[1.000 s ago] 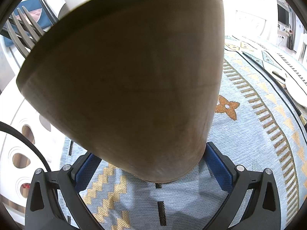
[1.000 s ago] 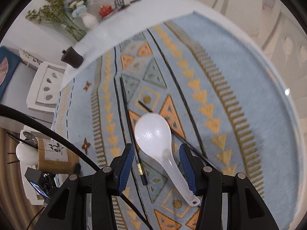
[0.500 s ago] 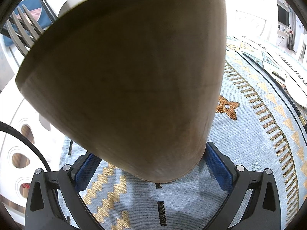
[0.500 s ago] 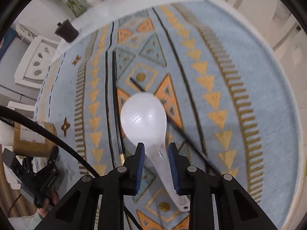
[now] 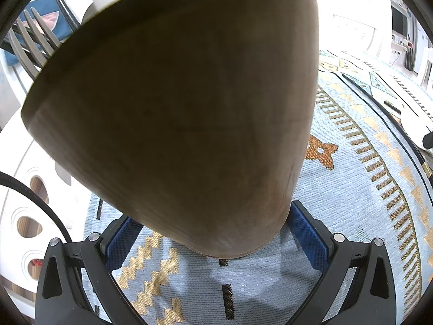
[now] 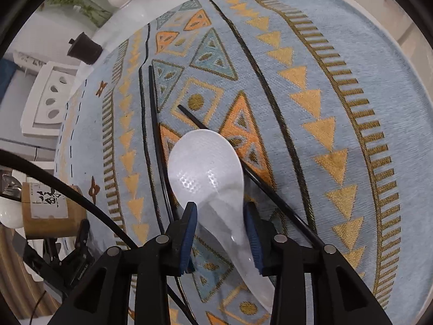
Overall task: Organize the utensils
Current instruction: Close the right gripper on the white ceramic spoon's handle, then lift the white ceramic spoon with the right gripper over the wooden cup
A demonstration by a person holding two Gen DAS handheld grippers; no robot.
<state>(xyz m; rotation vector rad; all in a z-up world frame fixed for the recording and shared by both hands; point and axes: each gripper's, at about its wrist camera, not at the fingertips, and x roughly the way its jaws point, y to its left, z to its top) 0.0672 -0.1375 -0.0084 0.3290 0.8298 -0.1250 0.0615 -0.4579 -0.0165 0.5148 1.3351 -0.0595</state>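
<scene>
Right gripper (image 6: 220, 233) straddling the white spoon (image 6: 207, 173) on the desk's patterned cloth (image 6: 338, 86), jaws just reopening, pads seemingly off it, 2 black chopsticks (image 6: 155, 135) alongside risking a snag; left gripper (image 5: 216, 233) clamped on the wooden holder (image 5: 176, 108), brush-script label (image 6: 48, 199) unreadable.

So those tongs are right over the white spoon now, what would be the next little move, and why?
Probably closing the right tongs onto the white spoon. Their blue pads straddle its neck, having just been opening, with a gap showing on each side, so nothing grips it yet. It lies on the patterned cloth across a black chopstick. The left tongs already clamp the wooden holder.
</scene>
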